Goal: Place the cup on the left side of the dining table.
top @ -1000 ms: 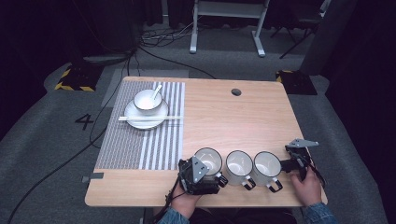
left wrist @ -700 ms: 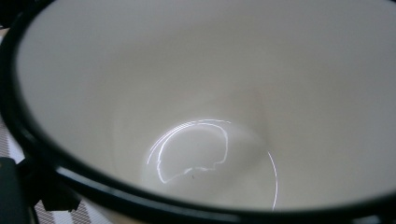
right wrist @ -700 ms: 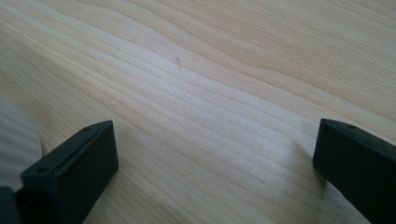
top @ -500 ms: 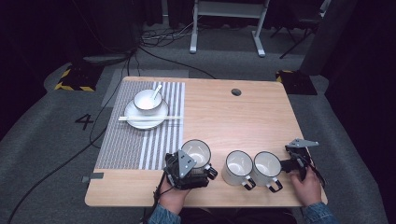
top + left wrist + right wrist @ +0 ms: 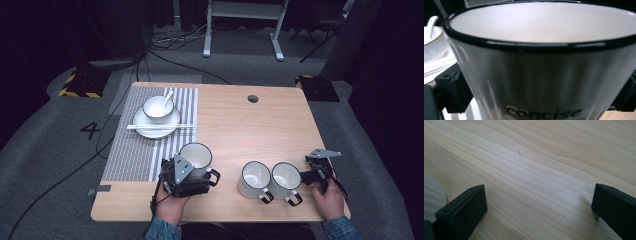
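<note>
Your left gripper (image 5: 192, 172): jaws clamped on white enamel mug (image 5: 196, 156), black rim, "concise" on wall; mug sits at striped placemat's (image 5: 131, 150) right edge, table's 7 o'clock.
Your right gripper (image 5: 311, 175): jaws spread wide, nothing between them, bare wood beneath; just beside right-hand mug (image 5: 285, 178) at table's 5 o'clock.
Middle mug (image 5: 255, 177) touches right-hand mug.
Table (image 5: 260, 125) centre and far right: open wood.
At 11 o'clock: bowl with spoon (image 5: 158, 106) on plate (image 5: 156, 125), chopsticks (image 5: 160, 127) across plate.
</note>
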A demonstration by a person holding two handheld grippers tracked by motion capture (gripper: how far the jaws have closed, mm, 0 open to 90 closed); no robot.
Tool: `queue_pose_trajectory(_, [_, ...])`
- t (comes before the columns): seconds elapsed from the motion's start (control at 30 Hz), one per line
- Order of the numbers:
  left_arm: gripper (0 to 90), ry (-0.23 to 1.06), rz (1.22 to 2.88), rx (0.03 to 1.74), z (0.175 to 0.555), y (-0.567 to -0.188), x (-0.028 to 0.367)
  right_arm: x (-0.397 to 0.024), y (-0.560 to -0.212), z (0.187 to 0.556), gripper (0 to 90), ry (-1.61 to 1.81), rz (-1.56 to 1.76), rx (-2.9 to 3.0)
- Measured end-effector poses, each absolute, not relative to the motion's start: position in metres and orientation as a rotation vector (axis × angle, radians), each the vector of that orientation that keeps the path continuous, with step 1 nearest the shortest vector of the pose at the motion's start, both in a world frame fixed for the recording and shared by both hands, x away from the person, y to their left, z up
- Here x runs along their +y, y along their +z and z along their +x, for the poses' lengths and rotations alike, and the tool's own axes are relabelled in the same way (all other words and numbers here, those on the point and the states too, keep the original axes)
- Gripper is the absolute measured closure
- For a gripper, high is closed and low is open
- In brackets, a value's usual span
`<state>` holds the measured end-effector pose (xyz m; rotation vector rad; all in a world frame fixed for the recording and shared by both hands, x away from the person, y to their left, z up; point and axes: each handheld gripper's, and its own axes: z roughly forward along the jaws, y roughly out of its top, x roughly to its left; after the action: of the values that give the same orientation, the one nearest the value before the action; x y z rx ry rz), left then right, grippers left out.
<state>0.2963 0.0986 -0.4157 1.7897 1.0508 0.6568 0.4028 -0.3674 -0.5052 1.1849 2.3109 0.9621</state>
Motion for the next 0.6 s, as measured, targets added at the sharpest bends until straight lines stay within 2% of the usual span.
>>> queue_pose_trajectory(0.6, [2.9,0.780,1.680,1.197,0.311,-0.402,0.155,-0.368,-0.505,0.403,0.1,0.960,1.184,2.311])
